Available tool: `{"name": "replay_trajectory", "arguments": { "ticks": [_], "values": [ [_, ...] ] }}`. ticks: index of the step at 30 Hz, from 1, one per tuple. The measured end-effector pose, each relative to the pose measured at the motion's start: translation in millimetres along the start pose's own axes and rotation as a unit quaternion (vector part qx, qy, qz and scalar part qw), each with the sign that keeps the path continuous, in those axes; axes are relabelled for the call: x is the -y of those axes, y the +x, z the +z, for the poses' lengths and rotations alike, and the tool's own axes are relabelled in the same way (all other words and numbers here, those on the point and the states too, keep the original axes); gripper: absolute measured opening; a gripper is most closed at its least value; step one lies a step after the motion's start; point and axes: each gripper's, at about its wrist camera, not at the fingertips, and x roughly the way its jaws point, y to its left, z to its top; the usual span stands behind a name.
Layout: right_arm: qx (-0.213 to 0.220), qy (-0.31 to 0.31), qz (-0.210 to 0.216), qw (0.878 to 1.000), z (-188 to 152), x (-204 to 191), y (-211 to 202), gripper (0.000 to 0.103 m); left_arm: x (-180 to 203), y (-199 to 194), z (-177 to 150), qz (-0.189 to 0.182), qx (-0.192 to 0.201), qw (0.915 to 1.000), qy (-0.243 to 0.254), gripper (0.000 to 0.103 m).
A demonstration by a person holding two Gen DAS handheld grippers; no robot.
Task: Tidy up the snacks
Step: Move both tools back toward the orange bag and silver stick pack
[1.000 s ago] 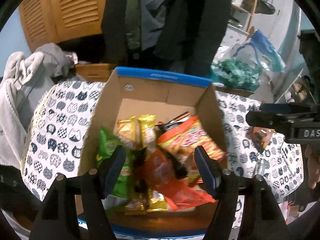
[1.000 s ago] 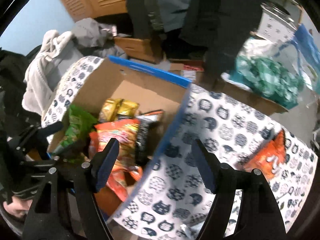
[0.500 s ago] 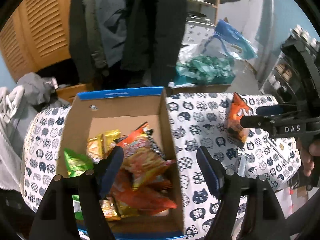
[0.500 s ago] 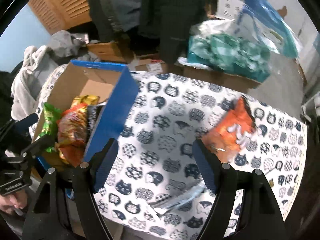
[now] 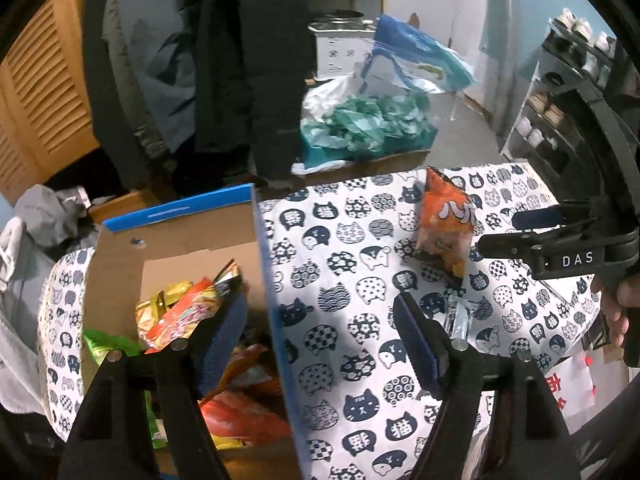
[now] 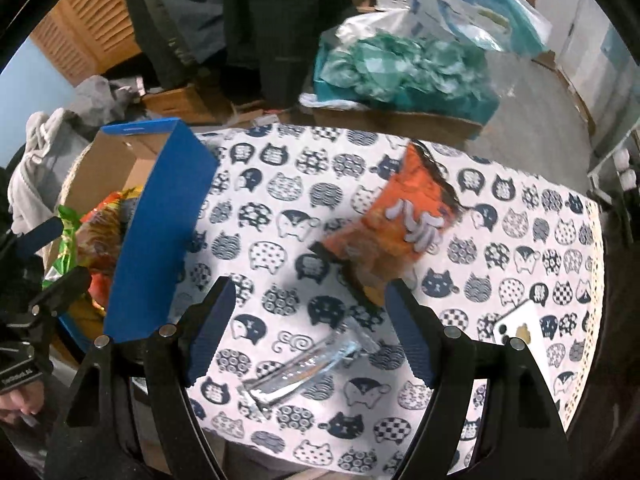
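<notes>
An orange snack bag lies on the cat-print tablecloth. A silver wrapped snack rests just in front of it. My right gripper hangs open above the cloth, its jaws straddling the silver snack from above without touching it. On the left, a cardboard box with blue walls holds several snack packets. My left gripper is open and empty over the box's right wall, one finger over the snacks and the other over the cloth.
A white phone lies on the cloth near its right edge. Dark coats hang behind the table, and a teal bundle sits on a cardboard box beyond it. Shelves with shoes stand at the right.
Both views have swung right, away from the box and toward the open cloth. The orange bag and the silver snack now sit larger and nearer in front of my right gripper.
</notes>
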Motion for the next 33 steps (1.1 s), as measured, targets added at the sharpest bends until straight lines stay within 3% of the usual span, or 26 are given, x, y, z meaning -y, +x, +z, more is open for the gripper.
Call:
{"name": "replay_trajectory", "arguments": {
  "ticks": [13, 33],
  "values": [
    [-0.021, 0.061, -0.008, 0.998, -8.7, 55.1, 17.7, 0.078, 29.3, 33.5, 13.2, 0.004, -0.023, 0.9995, 0.021, 0.077],
    [-0.048, 0.169, 0.017, 0.984, 25.5, 101.1, 87.9, 0.078, 31.6, 105.0, 48.4, 0.004, -0.042, 0.9991, 0.000, 0.077]
  ]
}}
